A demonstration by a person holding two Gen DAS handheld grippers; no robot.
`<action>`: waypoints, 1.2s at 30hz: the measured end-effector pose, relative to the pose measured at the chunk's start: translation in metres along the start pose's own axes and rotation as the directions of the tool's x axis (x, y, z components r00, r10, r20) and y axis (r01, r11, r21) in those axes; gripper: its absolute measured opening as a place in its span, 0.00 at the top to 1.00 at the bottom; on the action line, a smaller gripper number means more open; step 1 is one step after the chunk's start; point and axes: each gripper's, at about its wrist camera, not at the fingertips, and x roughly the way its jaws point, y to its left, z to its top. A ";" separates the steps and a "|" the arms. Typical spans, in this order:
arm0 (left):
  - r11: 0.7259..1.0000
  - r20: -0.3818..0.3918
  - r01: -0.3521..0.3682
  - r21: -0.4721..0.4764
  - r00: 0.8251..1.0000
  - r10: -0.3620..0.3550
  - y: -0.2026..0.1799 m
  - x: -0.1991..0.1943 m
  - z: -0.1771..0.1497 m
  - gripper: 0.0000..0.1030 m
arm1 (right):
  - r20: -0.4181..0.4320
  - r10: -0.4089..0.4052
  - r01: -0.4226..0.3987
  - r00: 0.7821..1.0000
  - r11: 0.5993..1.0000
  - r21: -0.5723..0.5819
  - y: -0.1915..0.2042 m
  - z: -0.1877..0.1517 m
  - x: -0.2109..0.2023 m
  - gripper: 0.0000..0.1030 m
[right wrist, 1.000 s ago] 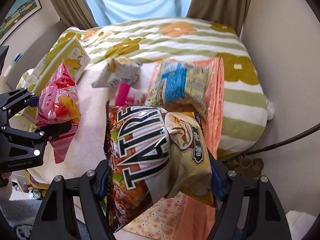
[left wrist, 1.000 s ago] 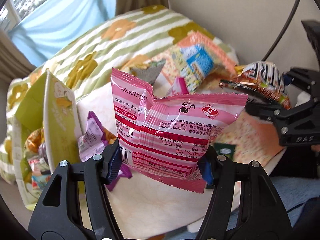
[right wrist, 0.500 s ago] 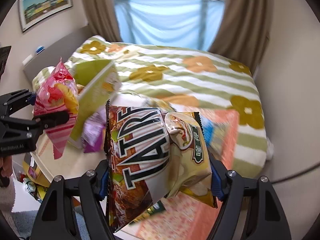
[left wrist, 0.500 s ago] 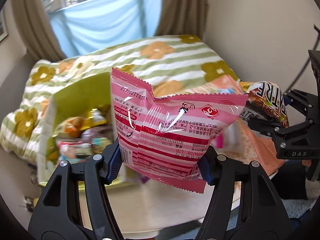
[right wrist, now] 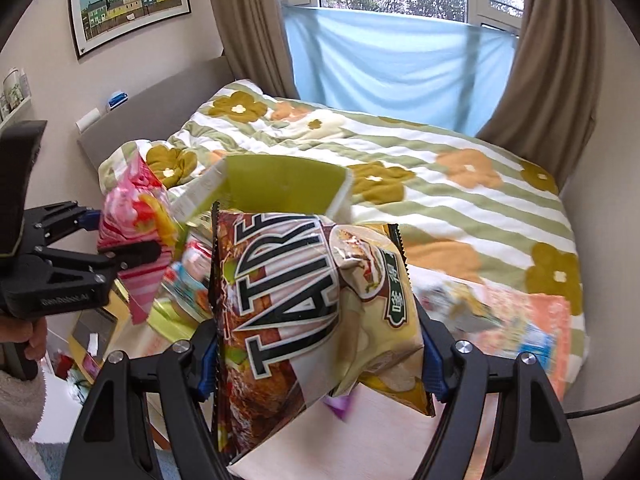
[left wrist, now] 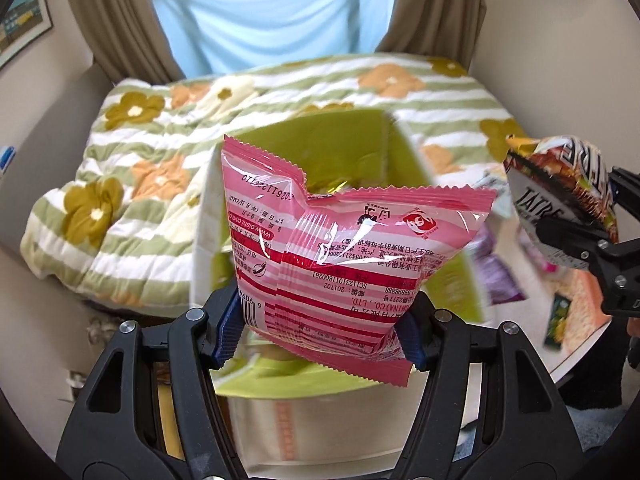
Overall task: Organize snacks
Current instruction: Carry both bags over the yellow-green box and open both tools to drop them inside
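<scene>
My left gripper (left wrist: 320, 330) is shut on a pink striped snack bag (left wrist: 340, 256) and holds it in the air in front of an open green box (left wrist: 320, 144). The bag and gripper also show in the right wrist view (right wrist: 136, 224). My right gripper (right wrist: 320, 364) is shut on a brown chip bag (right wrist: 304, 308) with large white letters, held above the white table (right wrist: 360, 428). The chip bag shows at the right of the left wrist view (left wrist: 560, 192). The green box (right wrist: 280, 188) holds several snack packets (right wrist: 188, 280).
A bed with a green-striped flowered quilt (right wrist: 440, 184) lies behind the table. A peach patterned cloth (right wrist: 536, 320) with a blue and yellow packet (right wrist: 532, 336) lies on the table's right. A purple packet (left wrist: 500, 276) lies beside the box. Curtains and a window are behind.
Both grippers have swung left with their bags still held. The green box has come to sit straight behind the pink bag, and the loose snacks have slid to the right of view.
</scene>
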 end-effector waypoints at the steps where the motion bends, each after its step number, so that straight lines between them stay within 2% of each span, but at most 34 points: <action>1: 1.000 -0.013 0.008 0.004 1.000 -0.008 0.010 0.006 0.000 0.41 | -0.006 0.000 0.000 1.000 1.000 0.008 0.008 0.003 0.006 0.29; 7: 0.997 -0.088 0.075 0.034 0.994 -0.071 0.040 0.042 -0.001 0.41 | -0.046 -0.004 0.008 0.999 0.997 0.082 0.040 0.013 0.036 0.29; 11: 0.989 -0.123 0.138 0.046 0.984 -0.132 0.042 0.058 -0.007 0.40 | -0.072 -0.018 0.027 0.997 0.992 0.125 0.051 0.014 0.047 0.29; 13: 0.981 -0.134 0.186 0.045 0.975 -0.179 0.044 0.064 -0.011 0.32 | -0.085 -0.024 0.036 0.996 0.989 0.142 0.054 0.015 0.051 0.29; 15: 0.981 -0.139 0.190 0.039 0.973 -0.183 0.040 0.064 -0.015 0.07 | -0.095 -0.017 0.032 0.995 0.988 0.151 0.054 0.017 0.054 0.29; 16: 0.982 -0.127 0.187 0.035 0.975 -0.181 0.040 0.062 -0.018 0.04 | -0.098 -0.019 0.033 0.995 0.989 0.146 0.055 0.019 0.055 0.29; 21: 0.991 -0.105 0.137 -0.008 0.985 -0.137 0.044 0.053 -0.027 0.04 | -0.096 -0.007 0.019 0.995 0.992 0.125 0.058 0.022 0.059 0.29; 31: 0.988 -0.069 0.093 -0.120 0.992 -0.101 0.063 0.038 -0.038 0.04 | -0.082 0.060 -0.052 0.995 0.994 0.099 0.067 0.030 0.071 0.29; 35: 0.989 -0.047 0.078 -0.123 0.995 -0.084 0.066 0.031 -0.040 0.04 | -0.072 0.118 -0.108 0.990 0.986 0.130 0.070 0.028 0.078 0.26; 36: 0.990 -0.047 0.074 -0.124 0.996 -0.080 0.067 0.031 -0.040 0.04 | -0.065 0.129 -0.119 0.990 0.984 0.133 0.072 0.028 0.078 0.22</action>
